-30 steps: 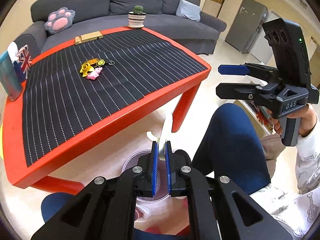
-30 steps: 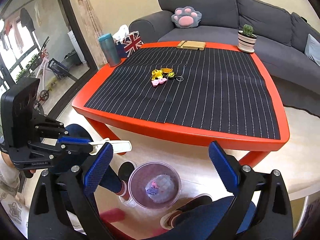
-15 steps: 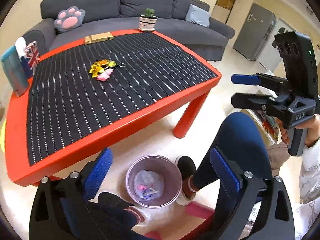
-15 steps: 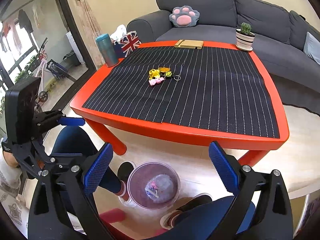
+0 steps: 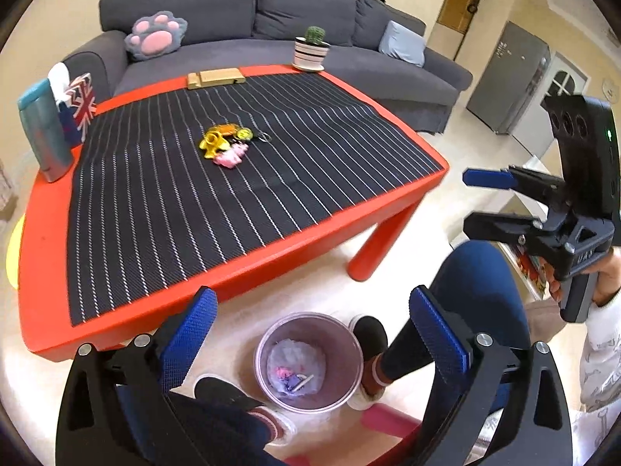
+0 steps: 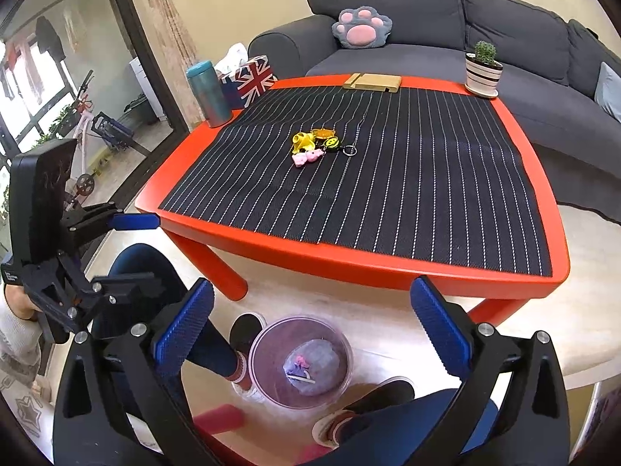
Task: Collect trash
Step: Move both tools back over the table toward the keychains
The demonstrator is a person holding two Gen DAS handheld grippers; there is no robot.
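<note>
Both grippers hang over the floor in front of a low red desk (image 6: 388,272) covered by a black cloth with white pinstripes (image 6: 388,178). The left gripper (image 5: 310,334) has its blue-padded fingers spread wide with nothing between them, and the right gripper (image 6: 310,326) likewise stands wide and empty, its fingers having just opened a little further. Below them, on the pale floor between the person's dark-shoed feet, stands a round translucent purple bin (image 5: 308,363) with a crumpled wad of pale wrapping and small coloured scraps of trash (image 5: 297,367) at its bottom; its rim is clear of the desk's front edge and open from above. On the cloth, near the middle and well apart from every edge, lies a bunch of key-ring charms, yellow, orange and pink (image 6: 316,145). Along the far edge sit a flat tan wooden block (image 6: 372,82) and a striped pot with a small cactus (image 6: 483,72); at the left corner stand a teal tumbler (image 6: 207,93) and a tissue box printed with a Union Jack (image 6: 252,77). A grey sofa with a paw-shaped cushion (image 6: 361,27) lies behind. The lettering on the right gripper's black body in the left wrist view is too small to read with certainty.
</note>
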